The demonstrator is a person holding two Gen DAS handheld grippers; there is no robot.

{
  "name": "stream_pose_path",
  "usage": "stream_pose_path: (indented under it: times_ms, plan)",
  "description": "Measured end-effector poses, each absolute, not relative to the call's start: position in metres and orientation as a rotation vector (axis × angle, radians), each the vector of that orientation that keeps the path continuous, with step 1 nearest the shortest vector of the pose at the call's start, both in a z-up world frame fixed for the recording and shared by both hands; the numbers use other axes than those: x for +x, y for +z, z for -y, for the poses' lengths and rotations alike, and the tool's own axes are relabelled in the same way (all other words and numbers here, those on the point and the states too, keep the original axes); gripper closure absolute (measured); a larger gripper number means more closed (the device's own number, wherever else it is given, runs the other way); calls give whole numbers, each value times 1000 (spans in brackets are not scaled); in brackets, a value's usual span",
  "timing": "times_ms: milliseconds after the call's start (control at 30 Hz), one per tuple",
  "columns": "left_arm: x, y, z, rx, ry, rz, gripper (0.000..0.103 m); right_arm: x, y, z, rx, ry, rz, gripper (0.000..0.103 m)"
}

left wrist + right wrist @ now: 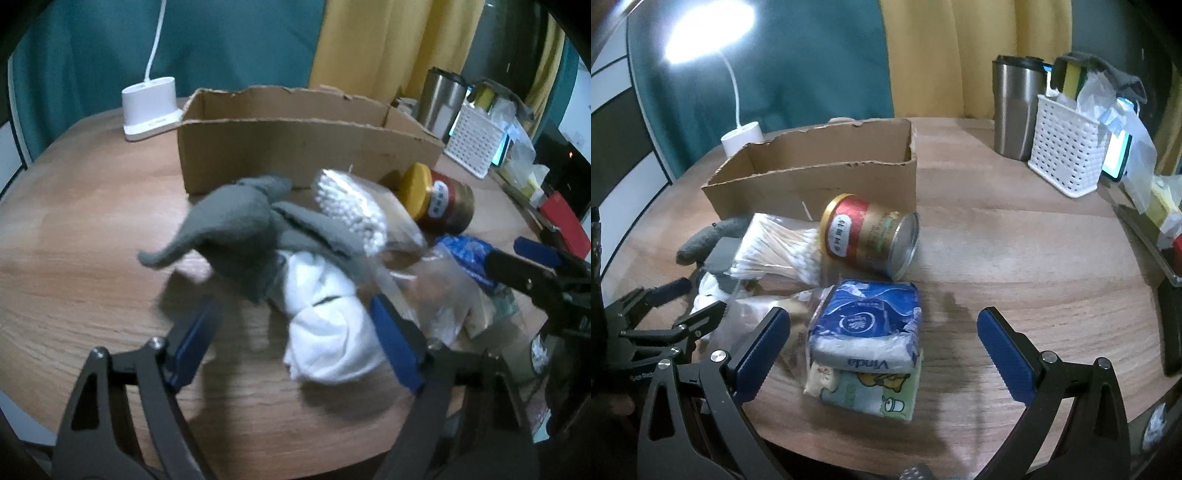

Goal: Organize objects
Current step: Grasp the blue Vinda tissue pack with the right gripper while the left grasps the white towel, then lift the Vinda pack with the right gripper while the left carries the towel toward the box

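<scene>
Both hand-held grippers hover spread wide and empty: the left hand-held gripper (291,332) straddles the white cloth (328,332), the right hand-held gripper (882,350) frames the tissue pack (866,328). The cardboard box (812,184) waits behind, likely their destination.

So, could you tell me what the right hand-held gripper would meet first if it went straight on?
Probably the blue tissue pack, lying just ahead of the open right hand-held gripper on a green packet; depth is hard to judge.
</scene>
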State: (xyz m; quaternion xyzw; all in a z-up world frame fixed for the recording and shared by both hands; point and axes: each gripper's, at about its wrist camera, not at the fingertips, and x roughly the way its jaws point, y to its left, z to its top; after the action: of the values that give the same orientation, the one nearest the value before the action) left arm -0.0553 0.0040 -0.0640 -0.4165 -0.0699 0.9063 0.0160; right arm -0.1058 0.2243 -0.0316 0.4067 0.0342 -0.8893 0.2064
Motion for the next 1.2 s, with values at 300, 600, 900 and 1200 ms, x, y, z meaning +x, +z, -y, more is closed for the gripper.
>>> stream_pose_path:
  times_ms: [300, 600, 900, 1200]
  plan:
    - [-52, -59, -10, -1274, 2756, 217, 57, -108, -40, -218, 1180, -2467, -149, 44]
    - [-41, -44, -3, -1212, 2766, 226, 62, -100, -25, -219, 1119, -2490, -149, 49]
    - [-30, -29, 1, -1151, 2771, 241, 65, -87, -7, -218, 1059, -2506, -164, 49]
    - [-16, -6, 2, -1085, 2785, 226, 68, -77, 5, -219, 1009, -2516, -158, 51]
